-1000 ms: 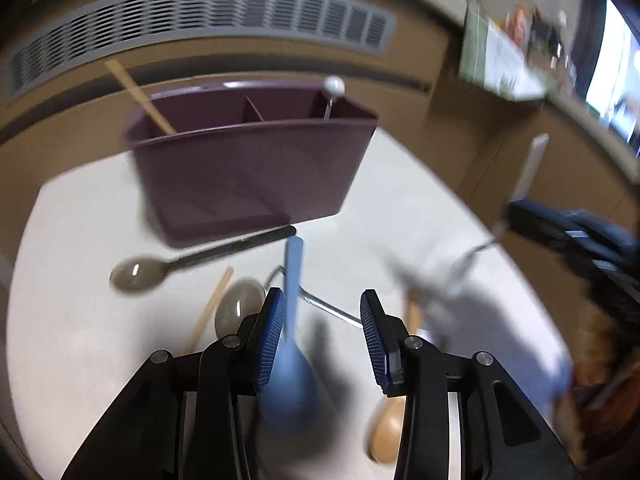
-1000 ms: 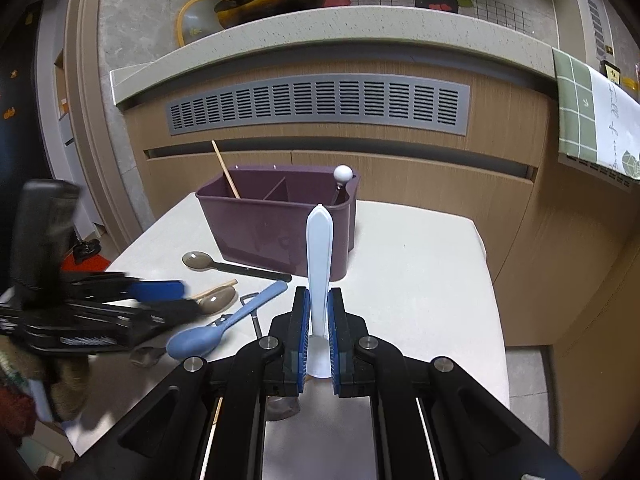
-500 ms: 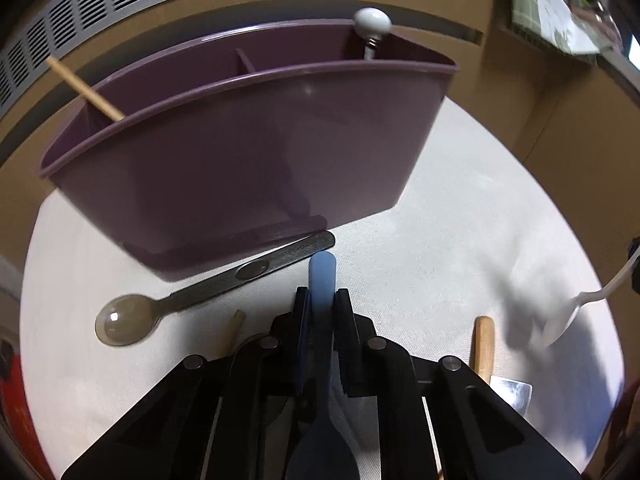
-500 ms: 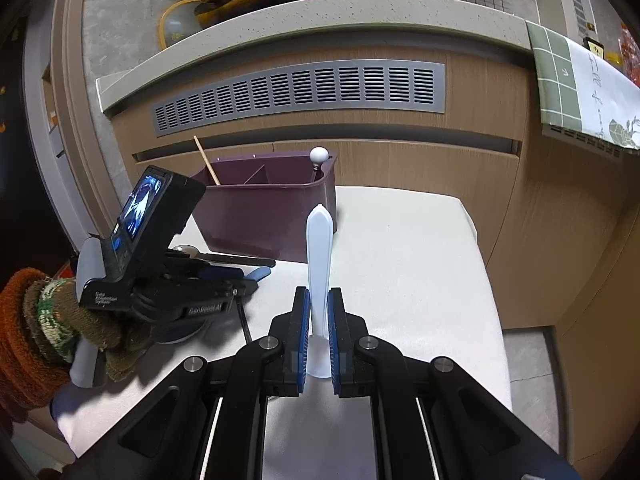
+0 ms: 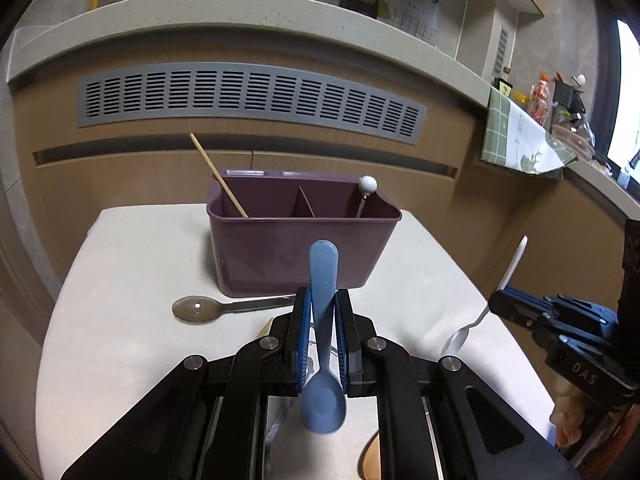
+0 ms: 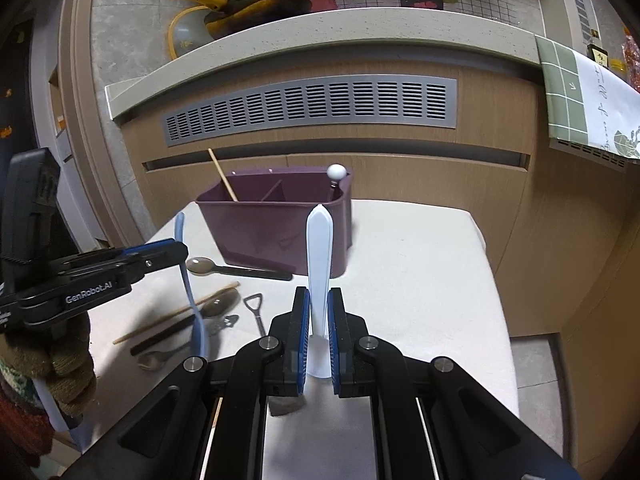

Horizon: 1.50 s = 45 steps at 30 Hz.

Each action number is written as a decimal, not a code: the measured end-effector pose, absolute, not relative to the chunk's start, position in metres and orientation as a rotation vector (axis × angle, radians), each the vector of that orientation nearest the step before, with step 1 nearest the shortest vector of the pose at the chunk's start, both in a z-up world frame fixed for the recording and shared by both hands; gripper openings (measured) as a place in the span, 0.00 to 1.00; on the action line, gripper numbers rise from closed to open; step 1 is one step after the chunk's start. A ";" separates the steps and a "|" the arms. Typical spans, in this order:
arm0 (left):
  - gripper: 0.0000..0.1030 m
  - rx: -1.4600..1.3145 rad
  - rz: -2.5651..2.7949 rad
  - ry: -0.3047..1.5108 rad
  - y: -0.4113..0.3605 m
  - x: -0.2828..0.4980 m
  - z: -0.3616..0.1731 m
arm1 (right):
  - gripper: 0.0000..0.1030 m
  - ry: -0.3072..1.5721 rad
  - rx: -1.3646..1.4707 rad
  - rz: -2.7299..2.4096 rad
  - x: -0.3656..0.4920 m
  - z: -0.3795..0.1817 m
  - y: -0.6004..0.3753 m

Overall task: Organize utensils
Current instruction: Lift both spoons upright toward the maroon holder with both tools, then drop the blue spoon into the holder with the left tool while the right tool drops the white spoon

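Purple utensil caddy (image 5: 296,252) stands on the white table (image 5: 120,280), a chopstick (image 5: 218,176) leaning inside. Nearer than the caddy, left gripper (image 5: 323,320) clamps a blue spoon (image 5: 323,344); right gripper (image 6: 319,320) clamps a white spoon (image 6: 319,256).

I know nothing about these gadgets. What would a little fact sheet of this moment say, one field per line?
left gripper: shut on blue spoon, handle up
right gripper: shut on white spoon, handle up
purple caddy: on white table, holds a wooden stick and a ball-topped utensil
loose utensils: on table left of caddy
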<state>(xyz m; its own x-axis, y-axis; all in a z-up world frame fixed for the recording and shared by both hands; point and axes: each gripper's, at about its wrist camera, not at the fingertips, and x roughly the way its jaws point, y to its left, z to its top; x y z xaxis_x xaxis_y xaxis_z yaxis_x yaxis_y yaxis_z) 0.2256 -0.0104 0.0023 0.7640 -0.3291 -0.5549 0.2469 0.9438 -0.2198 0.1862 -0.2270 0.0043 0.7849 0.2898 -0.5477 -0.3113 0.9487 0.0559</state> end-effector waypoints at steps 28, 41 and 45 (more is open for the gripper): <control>0.12 -0.288 -0.225 0.367 0.037 0.340 0.085 | 0.07 0.397 -0.067 0.382 0.309 0.092 -0.179; 0.22 -0.380 -0.217 0.511 0.073 0.332 0.028 | 0.13 0.557 -0.090 0.370 0.326 0.033 -0.188; 0.23 -0.362 -0.179 0.556 0.088 0.310 0.012 | 0.25 0.546 -0.119 0.364 0.306 0.040 -0.197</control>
